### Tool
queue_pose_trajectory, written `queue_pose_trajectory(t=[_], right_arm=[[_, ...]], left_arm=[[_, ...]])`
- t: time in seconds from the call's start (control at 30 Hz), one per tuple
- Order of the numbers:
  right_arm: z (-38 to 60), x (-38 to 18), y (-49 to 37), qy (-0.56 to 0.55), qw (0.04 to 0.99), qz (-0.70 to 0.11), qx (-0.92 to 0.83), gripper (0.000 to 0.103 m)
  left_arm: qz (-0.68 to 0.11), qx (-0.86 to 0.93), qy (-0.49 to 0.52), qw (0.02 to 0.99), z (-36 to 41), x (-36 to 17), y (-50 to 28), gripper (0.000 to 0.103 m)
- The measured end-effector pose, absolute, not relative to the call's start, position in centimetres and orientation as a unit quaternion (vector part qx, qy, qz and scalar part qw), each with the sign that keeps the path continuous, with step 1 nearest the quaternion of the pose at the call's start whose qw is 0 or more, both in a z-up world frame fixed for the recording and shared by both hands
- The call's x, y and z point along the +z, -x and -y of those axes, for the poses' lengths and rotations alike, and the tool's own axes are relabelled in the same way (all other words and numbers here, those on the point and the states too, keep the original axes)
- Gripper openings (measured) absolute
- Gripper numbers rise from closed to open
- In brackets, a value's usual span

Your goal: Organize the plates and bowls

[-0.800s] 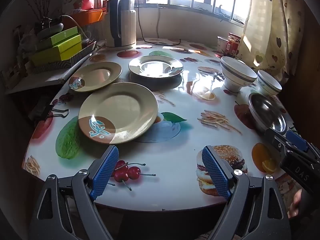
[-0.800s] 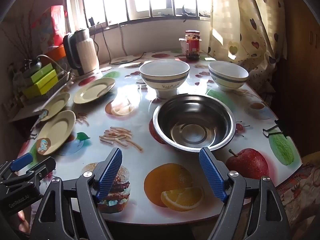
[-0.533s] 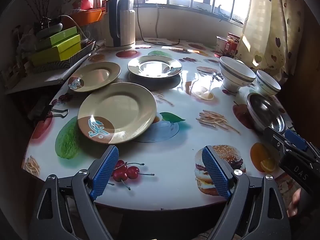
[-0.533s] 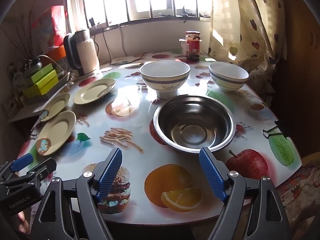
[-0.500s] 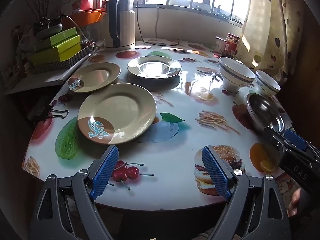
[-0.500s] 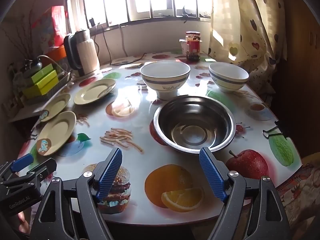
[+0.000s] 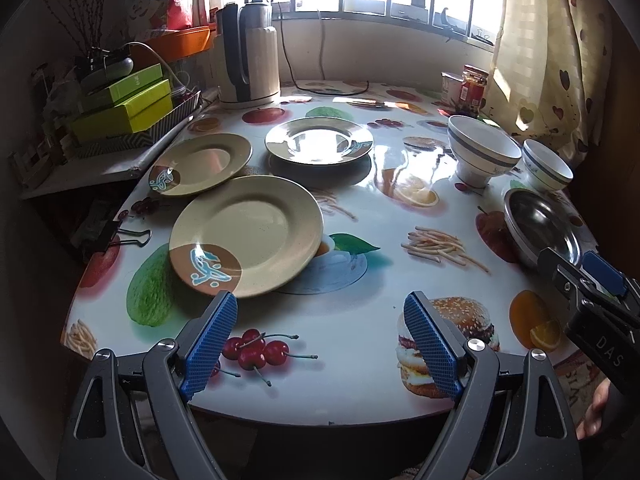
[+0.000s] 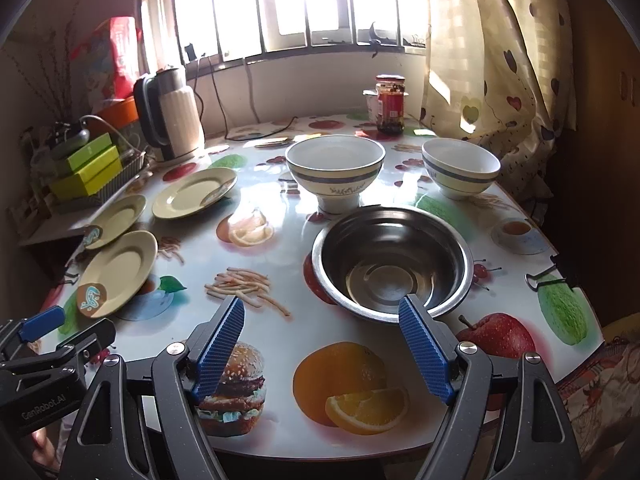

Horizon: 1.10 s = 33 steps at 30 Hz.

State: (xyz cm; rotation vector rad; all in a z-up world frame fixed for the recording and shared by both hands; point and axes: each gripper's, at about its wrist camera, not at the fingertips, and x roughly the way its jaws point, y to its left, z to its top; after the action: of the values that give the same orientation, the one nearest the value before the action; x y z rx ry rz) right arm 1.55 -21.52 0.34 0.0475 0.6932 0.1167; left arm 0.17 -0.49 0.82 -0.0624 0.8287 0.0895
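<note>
Glossy plastic printed with fruit, burgers and fries covers the tabletop [image 7: 360,320], on which all the crockery is spread. In the right wrist view a stainless steel bowl [image 8: 390,260] is seen at about 1 o'clock from the right gripper [image 8: 322,350], just beyond its jaws; the right-hand fingertip lies over the bowl's near rim in the picture, though contact cannot be told. A large white footed bowl [image 8: 335,170] with a blue band is set at 12 o'clock behind the steel bowl, and a smaller white bowl [image 8: 460,168] stands at 2 o'clock, apart from both.

In the left wrist view a large beige plate [image 7: 248,234] with a brown and blue mark lies at 11 o'clock from the left gripper [image 7: 322,344], just past the left fingertip. A second beige plate [image 7: 202,164] lies behind it at 10 o'clock, their rims very close or overlapping. A third plate [image 7: 319,140], shining in the window light, is placed at 12 o'clock further back.

A kettle [image 7: 250,54] is stood at the far left of the tabletop, green boxes [image 7: 124,104] beside it in a tray, and a red jar [image 8: 390,104] near the curtain [image 8: 492,52].

Both pairs of jaws are spread wide with nothing between them, tilted down over the near edge.
</note>
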Motion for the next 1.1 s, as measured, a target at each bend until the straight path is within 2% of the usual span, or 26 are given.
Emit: queue_pose_trajectory(t=[0.3, 0.83, 1.1], right_arm=[[21.8, 1.5, -1.1, -0.016, 0.947, -0.317, 0.045, 0.082], [22.0, 1.6, 0.0, -0.014, 0.949, -0.312, 0.036, 0.082], [22.3, 1.2, -0.2, -0.011, 0.948, -0.316, 0.034, 0.086]], left_arm=[[-0.375, 0.056, 0.040, 0.925, 0.5, 2.1, 0.4, 0.086], [-0.383, 0.056, 0.036, 0.921, 1.0, 1.9, 0.8, 0.086], [-0.386, 0.054, 0.010, 0.921, 2.0, 1.6, 0.7, 0.086]])
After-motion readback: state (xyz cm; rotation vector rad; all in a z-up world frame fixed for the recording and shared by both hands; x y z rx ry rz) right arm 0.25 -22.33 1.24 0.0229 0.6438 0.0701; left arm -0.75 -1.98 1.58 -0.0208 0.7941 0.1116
